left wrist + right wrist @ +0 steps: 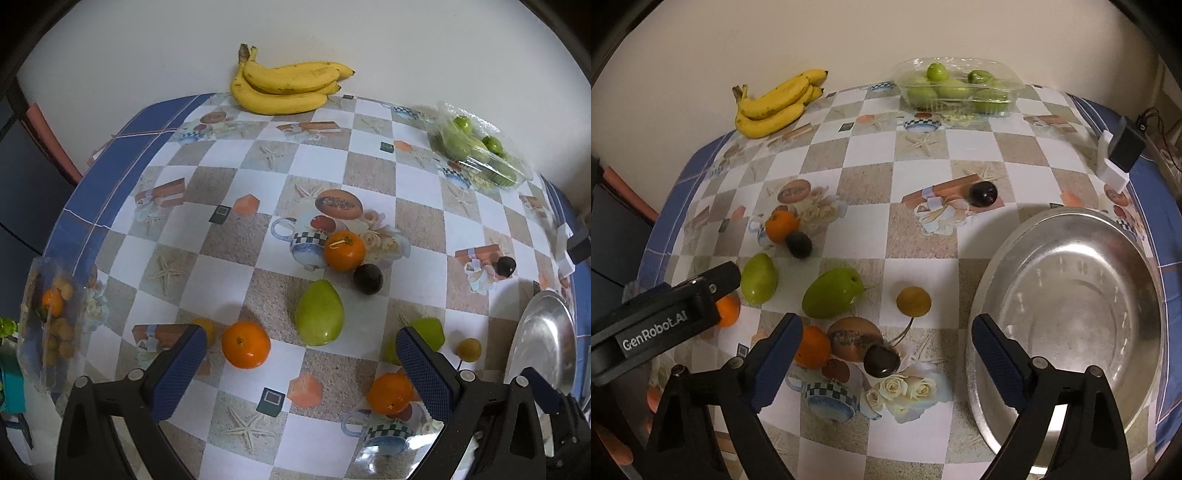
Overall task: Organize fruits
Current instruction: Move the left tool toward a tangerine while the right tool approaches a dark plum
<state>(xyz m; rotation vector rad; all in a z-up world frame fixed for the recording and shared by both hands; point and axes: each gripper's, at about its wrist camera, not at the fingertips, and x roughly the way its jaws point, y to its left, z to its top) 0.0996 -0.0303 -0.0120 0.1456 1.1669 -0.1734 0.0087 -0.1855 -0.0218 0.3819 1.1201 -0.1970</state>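
At the far left edge of the desk, in the left wrist view, a clear bag holds small tan fruits and one orange piece. The left tool hangs over the near middle with its blue-padded jaws spread wide and nothing between the pads. An orange lies just right of its left finger, and a green mango sits a little farther away and to the right. Beyond the mango, a second orange touches a dark round fruit. A bunch of bananas lies at the far edge against the wall. Partly behind the left tool's right finger sit another green mango and a third orange; a small brown fruit lies just to their right.

In the right wrist view, the right tool is also open, its jaws wide apart with no pad touching fruit. A dark plum-like fruit rests on the desk between its fingers, beside an orange that is half hidden by the left finger. Farther right, another dark fruit sits alone toward the middle of the desk. A clear plastic tub of green fruits stands at the far edge. A wide metal bowl occupies the near right, just beside the right tool's right finger. A small black device on a white holder stands at the far right edge.
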